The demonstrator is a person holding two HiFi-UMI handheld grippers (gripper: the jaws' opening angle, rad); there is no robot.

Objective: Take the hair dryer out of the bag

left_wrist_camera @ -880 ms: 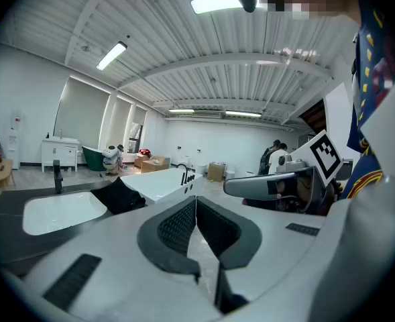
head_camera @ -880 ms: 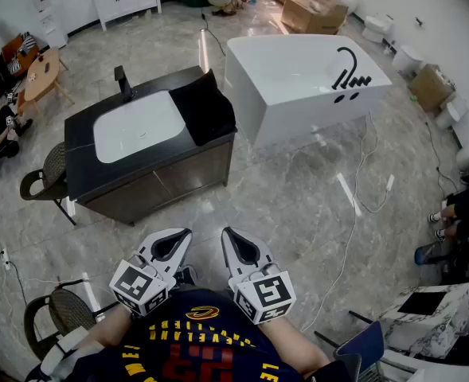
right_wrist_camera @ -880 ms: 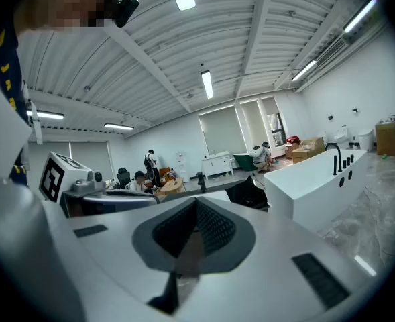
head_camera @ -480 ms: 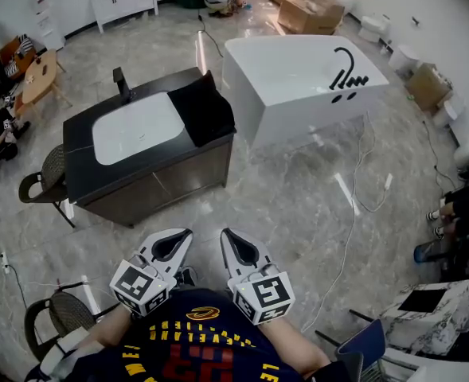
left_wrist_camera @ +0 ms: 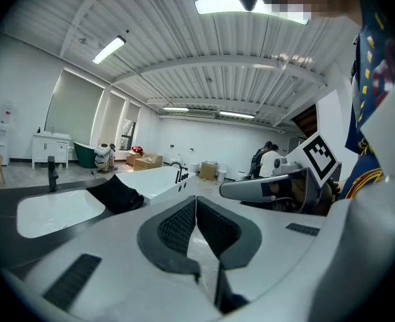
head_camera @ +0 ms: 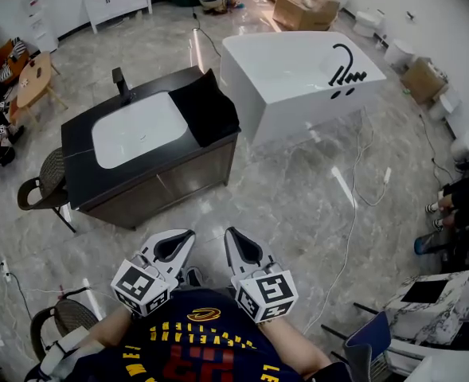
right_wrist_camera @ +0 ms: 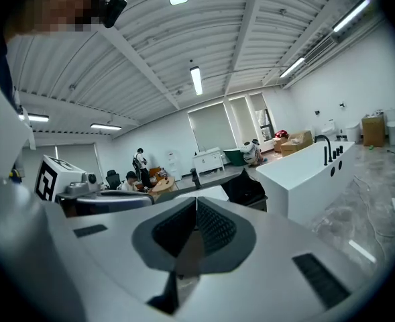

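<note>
Both tools ride tucked at the chest: left gripper [head_camera: 178, 241] and right gripper [head_camera: 236, 241] are pinched together, empty, nothing reached yet. The bag [head_camera: 205, 111] waits at twelve o'clock on the vanity [head_camera: 79, 143], well apart. The dryer is unseen, presumably inside.

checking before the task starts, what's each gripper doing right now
left gripper: closed, holding nothing
right gripper: closed, holding nothing
</note>
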